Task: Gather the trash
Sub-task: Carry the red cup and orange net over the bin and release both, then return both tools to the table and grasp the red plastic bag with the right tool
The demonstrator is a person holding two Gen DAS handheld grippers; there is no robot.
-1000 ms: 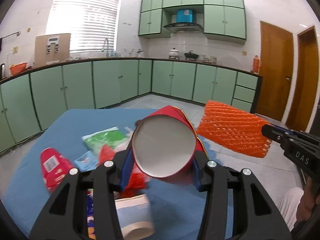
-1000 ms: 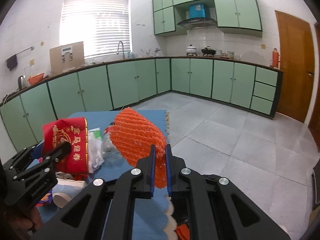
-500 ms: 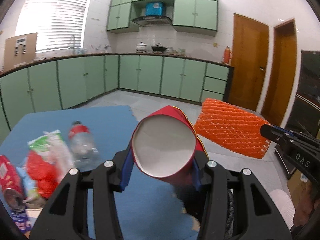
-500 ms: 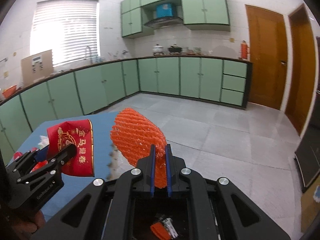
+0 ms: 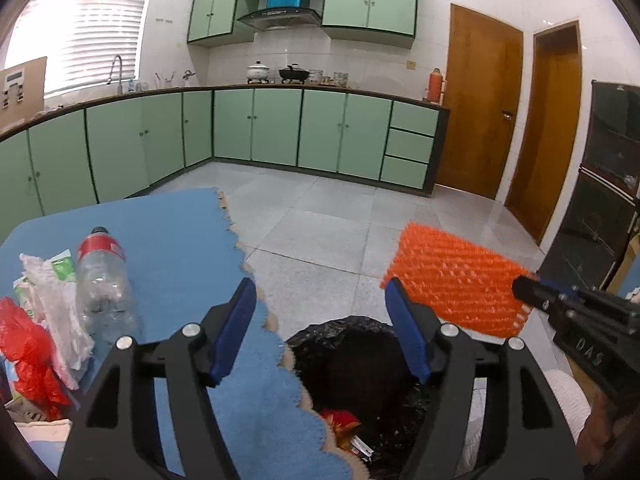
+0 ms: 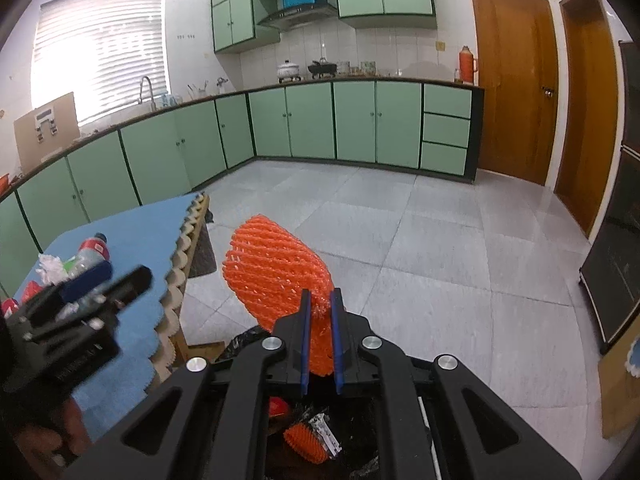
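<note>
The orange foam net (image 6: 276, 268) is pinched at its near end between the jaws of your right gripper (image 6: 319, 340), and the rest of it sticks out forward and up, in the air above the black trash bag (image 5: 348, 344). From your left wrist view the same net (image 5: 456, 288) shows as a flat orange slab to the right, with the right gripper (image 5: 520, 286) reaching in from the right edge and tilted downward. The bag sits on the floor just beside the table's scalloped edge, and in its mouth lie a red wrapper (image 5: 340, 420), another orange net piece (image 6: 306, 442) and a small silvery scrap.

Your left gripper (image 5: 320, 328) points down over the table edge and the bag. Its jaws have just been opening and now stand wide, with nothing between the blue pads (image 5: 234, 332). In the right wrist view it (image 6: 120, 280) hangs at the left, over the blue mat (image 6: 152, 232), with your hand dimly visible below it.

On the blue-covered table (image 5: 180, 240), to the left of that gripper, more trash lies waiting: a clear plastic bottle (image 5: 102, 280) with a red label on its side, crumpled white plastic (image 5: 56, 304) against it, a green packet behind, and a red bag (image 5: 28, 356) at the near left.
</note>
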